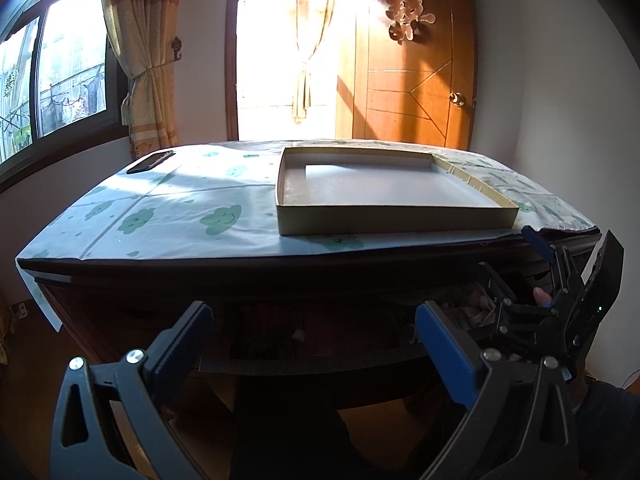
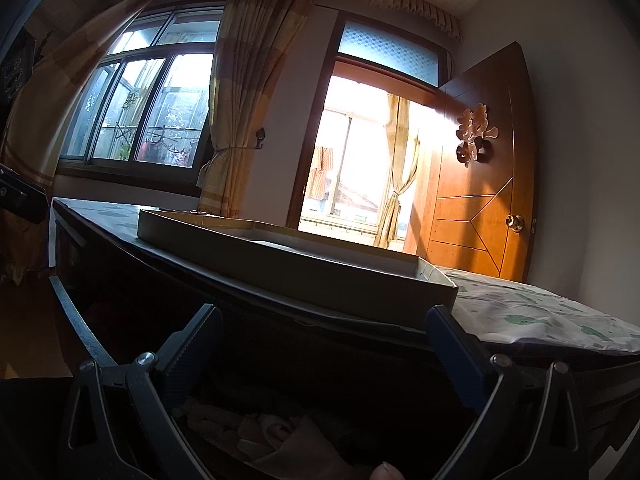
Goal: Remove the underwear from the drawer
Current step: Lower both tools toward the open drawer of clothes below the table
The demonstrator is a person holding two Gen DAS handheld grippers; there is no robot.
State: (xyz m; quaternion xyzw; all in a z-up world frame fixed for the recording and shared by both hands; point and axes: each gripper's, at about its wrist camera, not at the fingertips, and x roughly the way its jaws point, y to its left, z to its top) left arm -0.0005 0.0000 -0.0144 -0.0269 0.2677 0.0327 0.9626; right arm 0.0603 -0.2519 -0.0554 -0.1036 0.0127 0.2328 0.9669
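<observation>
An open drawer (image 1: 320,365) sits dark under the dresser top. Pale crumpled underwear (image 2: 260,432) lies inside it, low between my right gripper's fingers; the same pale fabric (image 1: 474,310) shows at the drawer's right end in the left wrist view. My right gripper (image 2: 326,340) is open just above the fabric and holds nothing; it also appears as the right gripper (image 1: 516,264) at the drawer's right side. My left gripper (image 1: 316,332) is open and empty in front of the drawer's middle, apart from the fabric.
A shallow empty cardboard box (image 1: 400,220) lies on the cloud-print cloth (image 1: 180,208) covering the dresser top, near its front edge. A black flat device (image 1: 150,162) rests at the far left corner. A wooden door (image 1: 412,80) and a window stand behind.
</observation>
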